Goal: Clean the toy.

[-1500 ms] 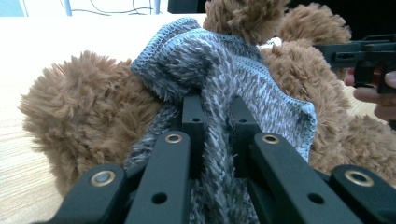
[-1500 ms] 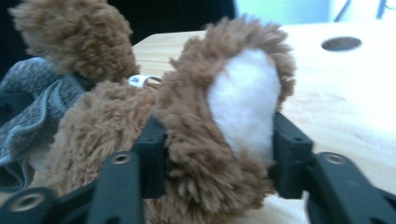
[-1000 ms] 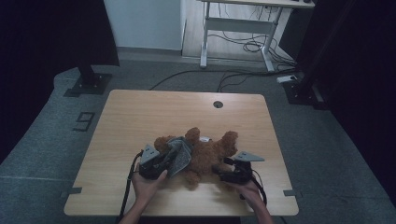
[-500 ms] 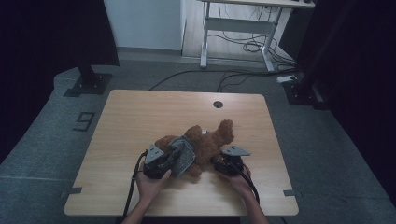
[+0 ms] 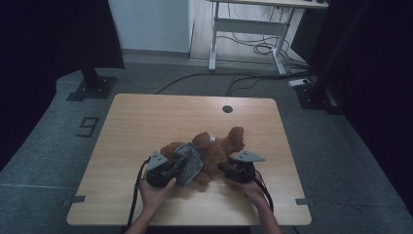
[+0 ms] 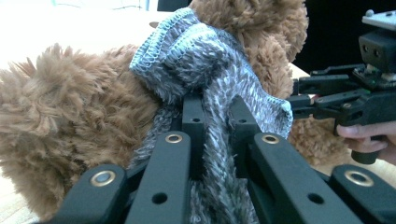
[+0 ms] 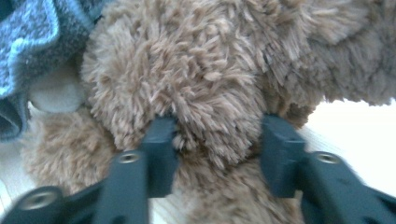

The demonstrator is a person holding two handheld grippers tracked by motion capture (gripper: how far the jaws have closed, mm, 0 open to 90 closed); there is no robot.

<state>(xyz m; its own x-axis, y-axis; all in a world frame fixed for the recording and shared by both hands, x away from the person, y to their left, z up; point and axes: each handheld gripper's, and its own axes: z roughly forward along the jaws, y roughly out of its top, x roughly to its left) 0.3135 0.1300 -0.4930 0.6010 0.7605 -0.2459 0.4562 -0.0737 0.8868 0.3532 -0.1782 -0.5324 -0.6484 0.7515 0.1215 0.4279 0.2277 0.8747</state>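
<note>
On the table (image 5: 146, 122) lies a brown plush bear (image 5: 216, 148). The left hand-held gripper (image 6: 215, 116) pinches its grey knit garment (image 6: 205, 56); the right hand-held gripper (image 7: 217, 140) has just been closing on a limb, seemingly gripping only fur, so it may slip.

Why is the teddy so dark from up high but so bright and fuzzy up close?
High view: dim room, so the teddy bear looks dark. Left gripper view: sharp on the grey knit cloth, tabletop glaring white behind. Right gripper view: soft and blurry, because the right gripper is very close to the fur.
</note>
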